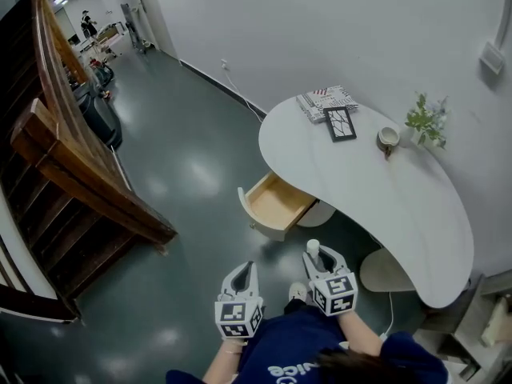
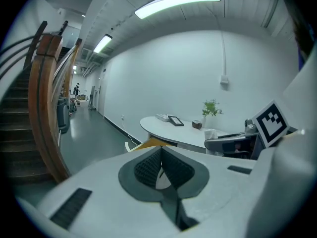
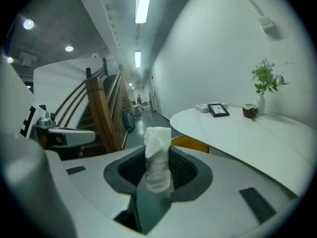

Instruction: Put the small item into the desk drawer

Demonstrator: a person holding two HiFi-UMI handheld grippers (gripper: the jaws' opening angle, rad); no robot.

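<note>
Carrying white roll (image 3: 157,158) clamped in R gripper (image 1: 322,254); L gripper (image 1: 243,269) closed, empty; drawer (image 1: 276,204) open, drop-in not yet done.

Indoor, evenly bright. Light comes from the ceiling strips (image 2: 178,1) overhead; the right gripper view adds round spots (image 3: 69,48). Floor (image 1: 184,174) glossy, with soft pale glare patches. Desk (image 1: 384,190) top white, nearly washed out against the pale wall (image 1: 320,30). Stairs (image 1: 48,182) side darker. Shadows faint and diffuse. Both gripper views fisheye: lines bow, black vignette at the corners, foreground plastic soft. Roll (image 3: 157,170) in right gripper (image 3: 157,150) slightly blurred, its top bright. Head view sharp in the centre, bent at the edges.
</note>
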